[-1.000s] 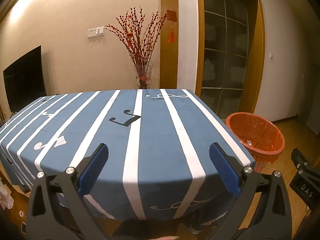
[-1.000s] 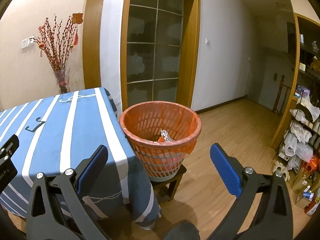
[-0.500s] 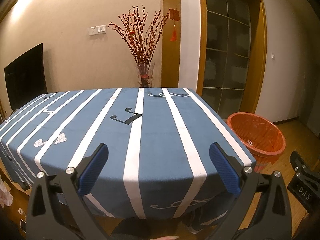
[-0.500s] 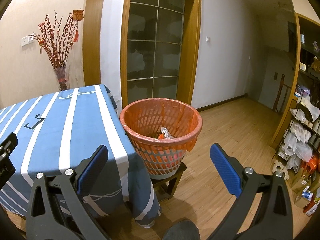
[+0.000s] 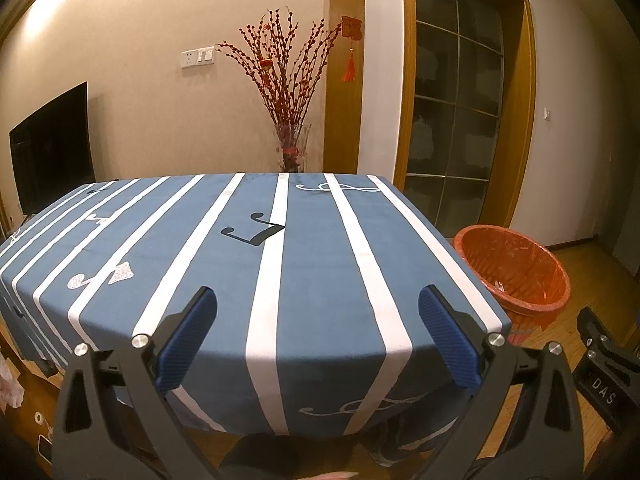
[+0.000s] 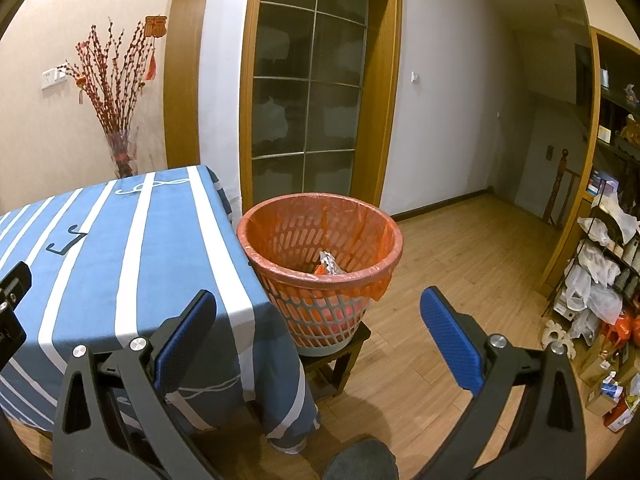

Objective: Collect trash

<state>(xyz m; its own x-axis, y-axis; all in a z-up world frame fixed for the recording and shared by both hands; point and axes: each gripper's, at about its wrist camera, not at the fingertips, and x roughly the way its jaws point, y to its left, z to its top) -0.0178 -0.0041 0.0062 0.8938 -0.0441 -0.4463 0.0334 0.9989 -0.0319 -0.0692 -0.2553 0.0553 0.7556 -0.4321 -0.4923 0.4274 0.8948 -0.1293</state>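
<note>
Both claws are drifting slightly back from the surface [image 5: 280, 264], the view widening. The left claw [image 5: 318, 338] is hanging wide open and empty over the tablecloth's near edge. The right claw [image 6: 318, 338], equally wide and empty, is facing the orange trash basket [image 6: 320, 264], which is holding crumpled wrappers [image 6: 330, 266] just beside the surface's corner, with open wooden floor [image 6: 460, 280] beyond.

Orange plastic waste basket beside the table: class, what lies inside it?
Inside the orange plastic waste basket, a crumpled silvery wrapper and an orange scrap show above its near rim; anything deeper is hidden.
</note>
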